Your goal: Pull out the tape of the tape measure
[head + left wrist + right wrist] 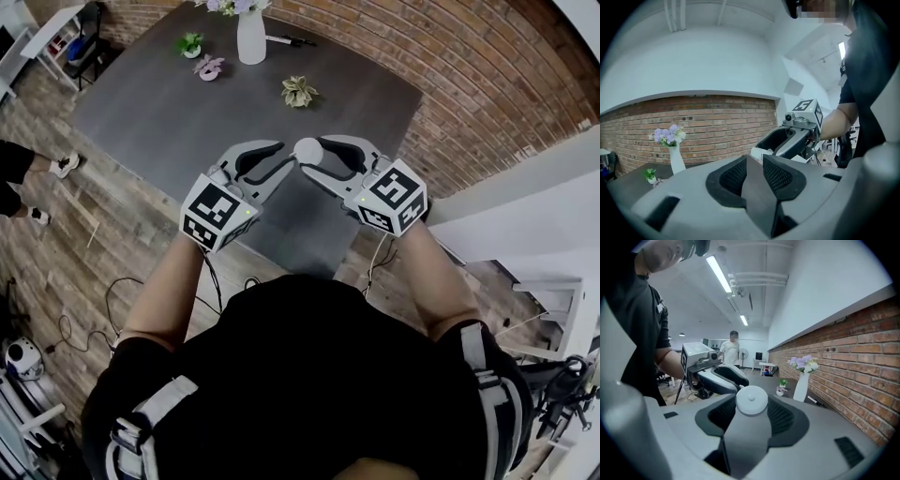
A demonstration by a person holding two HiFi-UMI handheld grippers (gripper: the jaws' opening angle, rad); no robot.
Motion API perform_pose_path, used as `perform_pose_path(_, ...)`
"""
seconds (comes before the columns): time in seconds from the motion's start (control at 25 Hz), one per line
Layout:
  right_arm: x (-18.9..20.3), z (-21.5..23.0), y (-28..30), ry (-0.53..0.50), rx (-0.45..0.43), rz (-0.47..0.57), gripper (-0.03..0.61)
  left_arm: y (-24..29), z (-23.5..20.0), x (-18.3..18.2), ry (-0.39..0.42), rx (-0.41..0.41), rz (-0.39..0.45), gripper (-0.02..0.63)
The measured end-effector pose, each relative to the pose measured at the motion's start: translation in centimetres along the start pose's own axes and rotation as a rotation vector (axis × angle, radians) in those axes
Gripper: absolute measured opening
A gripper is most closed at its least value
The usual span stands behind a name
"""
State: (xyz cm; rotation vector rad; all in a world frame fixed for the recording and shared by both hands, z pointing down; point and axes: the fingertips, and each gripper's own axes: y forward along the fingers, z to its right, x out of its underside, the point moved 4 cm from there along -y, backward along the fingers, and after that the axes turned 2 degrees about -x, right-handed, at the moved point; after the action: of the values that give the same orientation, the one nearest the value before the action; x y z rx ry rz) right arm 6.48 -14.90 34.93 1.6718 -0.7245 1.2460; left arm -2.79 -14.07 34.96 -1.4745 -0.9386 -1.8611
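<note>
White tape measure [751, 401], hub toward person [309, 375]

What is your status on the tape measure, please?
Right tool clamped on white tape measure. Left tool open, empty, close by. No tape seen drawn out. Nothing in the way.

No text, label or number can be read anywhere.
</note>
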Motion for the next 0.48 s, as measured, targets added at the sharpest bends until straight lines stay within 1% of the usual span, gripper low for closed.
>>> perform_pose_path(0.28, -0.04, 0.30, -0.33, -0.010, -0.008, -0.007, 0.210, 0.73, 0.63, -0.20, 0.023, 0.068, 0.004, 0.032)
perform_pose_path(0.36, -0.08, 0.48, -0.33, -0.005, -0.008, -0.001, 0.210, 0.88, 0.61, -0.23, 0.025, 0.068, 0.008, 0.015)
perform_pose_path(0.48, -0.28, 0.77, -0.20, 0.012, -0.002, 0.022, 0.210, 0.81, 0.22, -0.31, 0.017, 0.048, 0.021, 0.014)
